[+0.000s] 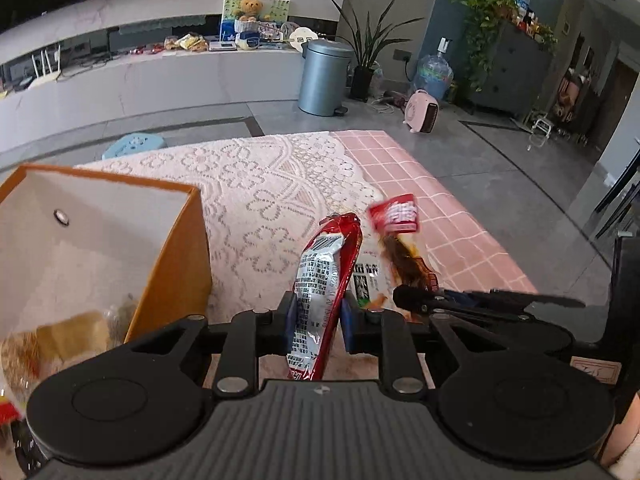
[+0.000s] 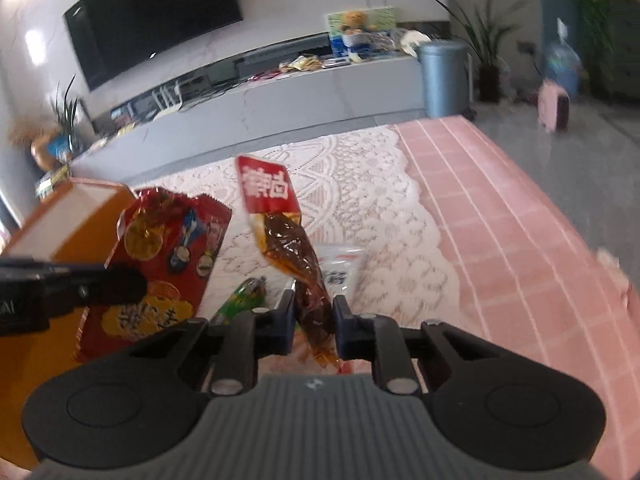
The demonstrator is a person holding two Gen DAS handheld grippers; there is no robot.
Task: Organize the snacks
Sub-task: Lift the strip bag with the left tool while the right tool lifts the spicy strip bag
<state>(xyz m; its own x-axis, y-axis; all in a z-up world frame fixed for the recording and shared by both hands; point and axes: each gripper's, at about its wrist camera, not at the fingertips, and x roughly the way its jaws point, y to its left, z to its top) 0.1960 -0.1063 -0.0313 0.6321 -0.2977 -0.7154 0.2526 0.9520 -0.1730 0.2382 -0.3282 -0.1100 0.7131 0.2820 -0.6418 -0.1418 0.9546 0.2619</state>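
Observation:
My left gripper [image 1: 318,320] is shut on a red and silver snack bag [image 1: 326,280], held edge-on above the lace tablecloth. The bag's red printed front [image 2: 160,264] shows in the right wrist view. Just to its left stands an orange box [image 1: 168,264] with a white inside and some wrapped snacks [image 1: 60,340] at the bottom. My right gripper [image 2: 314,322] is shut on a clear packet of brown snack with a red top [image 2: 280,236], lifted off the table. That same packet [image 1: 400,236] appears right of the left gripper. A white packet [image 2: 340,268] and a green packet [image 2: 244,300] lie underneath.
The table carries a white lace cloth [image 1: 256,192] over a pink checked cloth [image 1: 440,216], whose far edge drops to a grey floor. Beyond it stand a blue stool [image 1: 134,145], a grey bin [image 1: 324,76], a pink heater [image 1: 424,111] and a long white TV bench [image 1: 160,76].

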